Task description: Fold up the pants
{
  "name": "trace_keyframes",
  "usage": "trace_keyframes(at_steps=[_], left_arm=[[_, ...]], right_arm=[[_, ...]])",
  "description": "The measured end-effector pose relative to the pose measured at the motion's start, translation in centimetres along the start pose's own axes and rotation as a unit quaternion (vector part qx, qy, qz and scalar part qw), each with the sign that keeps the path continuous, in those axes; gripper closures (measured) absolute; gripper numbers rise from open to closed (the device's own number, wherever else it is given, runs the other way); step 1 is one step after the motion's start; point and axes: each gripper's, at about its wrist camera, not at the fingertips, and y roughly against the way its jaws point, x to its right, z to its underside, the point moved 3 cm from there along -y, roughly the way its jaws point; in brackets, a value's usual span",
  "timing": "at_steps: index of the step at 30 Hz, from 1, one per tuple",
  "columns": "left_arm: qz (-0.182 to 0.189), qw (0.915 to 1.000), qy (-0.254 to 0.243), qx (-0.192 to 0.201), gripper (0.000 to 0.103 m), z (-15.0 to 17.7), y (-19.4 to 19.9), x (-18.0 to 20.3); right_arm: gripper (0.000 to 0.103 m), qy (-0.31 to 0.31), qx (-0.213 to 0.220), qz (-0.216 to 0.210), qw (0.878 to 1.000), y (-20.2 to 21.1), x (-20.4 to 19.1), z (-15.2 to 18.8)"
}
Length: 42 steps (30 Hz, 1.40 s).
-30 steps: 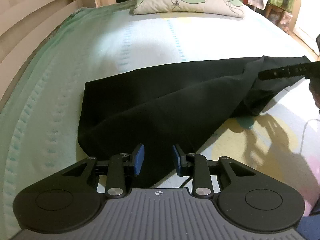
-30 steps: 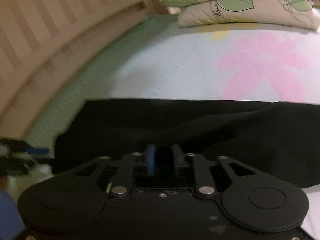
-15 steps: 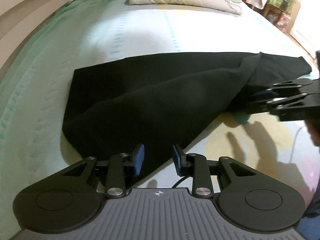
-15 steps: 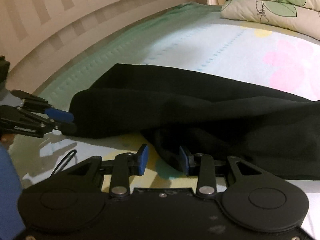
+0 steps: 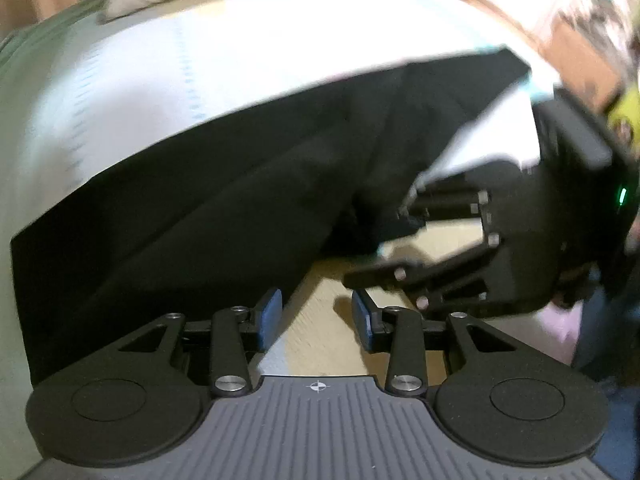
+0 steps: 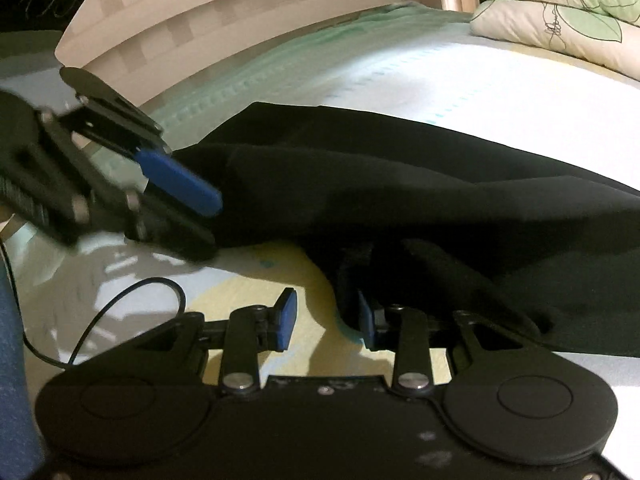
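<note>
Left wrist view: left gripper (image 5: 316,316) has its jaws opening, blue pads (image 5: 269,314) apart with only bedsheet (image 5: 320,344) showing between them. The left pad sits just at the near hem of the black pants (image 5: 208,200), not pinching the cloth. The right gripper (image 5: 380,246) comes in from the right side of this view, fingers reaching toward the bunched fold of the pants (frame is motion-blurred, so contact there can't be called).

Right wrist view: right gripper (image 6: 325,322) jaws are closing, pads still apart. The right-hand pad is at the edge of a dark fold of the pants (image 6: 400,200); yellow-patterned sheet (image 6: 312,352) shows in the gap, no cloth clamped. The left gripper (image 6: 198,218) is at frame left, its blue pad (image 6: 180,182) over the pants' end, lower finger near the sheet.

Pants lie spread across the bed, one end bunched by the grippers. A thin black cable (image 6: 120,312) loops on the sheet near left. Leaf-print pillows (image 6: 560,20) at the far end, slatted wooden bed frame (image 6: 240,12) along the far side.
</note>
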Motion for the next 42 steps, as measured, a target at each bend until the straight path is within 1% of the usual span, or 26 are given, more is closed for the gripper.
trace_keyframes(at_steps=[2,3,6,8,11,15,16,18,19,20,21,22,23,24,26,28,30,33,37,38,39,40,42], left_arm=[[-0.015,0.9995,-0.024,-0.016,0.066,-0.3,-0.7,0.7],[-0.03,0.9987,-0.037,-0.016,0.066,-0.5,-0.9,1.0],[-0.076,0.9957,-0.053,0.001,0.066,-1.0,-1.0,1.3],[-0.095,0.994,-0.054,0.01,0.066,-1.2,-1.1,1.3],[-0.1,0.9932,-0.06,-0.002,0.066,-1.2,-1.6,1.5],[-0.094,0.9914,-0.091,-0.014,0.066,-1.2,-2.4,1.9],[-0.102,0.9897,-0.099,-0.017,0.065,-1.2,-2.6,2.1],[-0.133,0.984,-0.116,-0.022,0.065,-1.1,-3.4,2.2],[-0.141,0.9821,-0.122,-0.023,0.066,-1.0,-3.7,2.2],[-0.147,0.9804,-0.129,-0.024,0.066,-1.0,-4.2,2.2],[-0.15,0.98,-0.128,-0.024,0.079,-1.0,-4.3,2.3],[-0.144,0.9819,-0.12,-0.025,0.093,-1.1,-4.5,1.9],[-0.131,0.9852,-0.107,-0.026,0.094,-1.3,-4.4,1.8],[-0.121,0.9886,-0.087,-0.023,0.098,-1.6,-4.1,1.2],[-0.111,0.9913,-0.068,-0.015,0.099,-2.0,-3.2,0.3],[-0.109,0.992,-0.063,-0.006,0.099,-2.4,-2.2,-0.5],[-0.11,0.992,-0.063,-0.003,0.099,-2.5,-1.2,-0.6],[-0.104,0.9929,-0.058,-0.001,0.1,-3.4,-0.4,-1.2],[-0.106,0.9921,-0.067,-0.003,0.1,-3.5,0.1,-0.7],[-0.107,0.9919,-0.069,-0.004,0.1,-3.4,0.1,-0.5],[-0.11,0.9913,-0.072,-0.005,0.1,-3.5,0.1,-0.5],[-0.115,0.9905,-0.076,-0.006,0.1,-3.4,0.0,-0.3],[-0.118,0.9903,-0.073,-0.007,0.1,-3.6,-0.3,-0.7]], right_arm=[[0.068,0.001,0.0,0.002,1.0,0.0,-0.1,-0.2],[0.068,0.001,0.001,0.001,1.0,-0.1,-0.1,-0.2],[0.068,-0.004,0.004,-0.001,1.0,0.3,-0.1,0.4],[0.068,-0.007,0.005,-0.002,1.0,0.3,-0.1,0.6],[0.068,-0.012,0.004,-0.004,1.0,0.5,0.6,0.7],[0.068,-0.019,0.004,-0.008,1.0,0.7,0.9,0.7],[0.068,-0.021,0.004,-0.01,1.0,0.7,1.2,0.5],[0.068,-0.024,0.005,-0.01,1.0,0.7,1.3,0.5],[0.068,-0.024,0.006,-0.009,1.0,0.7,1.4,0.6],[0.068,-0.023,0.006,-0.007,1.0,0.7,1.3,0.6],[0.068,-0.022,0.006,-0.006,1.0,0.7,1.3,0.6],[0.068,-0.021,0.006,-0.006,1.0,0.8,1.3,0.6],[0.068,-0.021,0.006,-0.006,1.0,0.8,1.3,0.6],[0.068,-0.019,0.007,-0.006,1.0,0.9,1.3,0.6],[0.068,-0.015,0.009,-0.005,1.0,1.0,1.3,0.5],[0.068,-0.012,0.012,-0.006,1.0,1.1,1.2,0.5],[0.067,-0.013,0.012,-0.005,1.0,1.1,1.2,0.5],[0.067,-0.015,0.023,0.003,1.0,1.2,1.2,0.4],[0.067,-0.03,0.049,0.004,0.998,1.7,1.2,0.0],[0.07,-0.027,0.059,0.006,0.998,1.9,1.1,-0.1],[0.089,-0.019,0.064,0.006,0.998,2.0,0.8,-0.1],[0.094,-0.007,0.062,0.0,0.998,1.9,0.4,-0.1],[0.094,0.036,0.037,0.004,0.999,1.3,-0.8,0.4]])
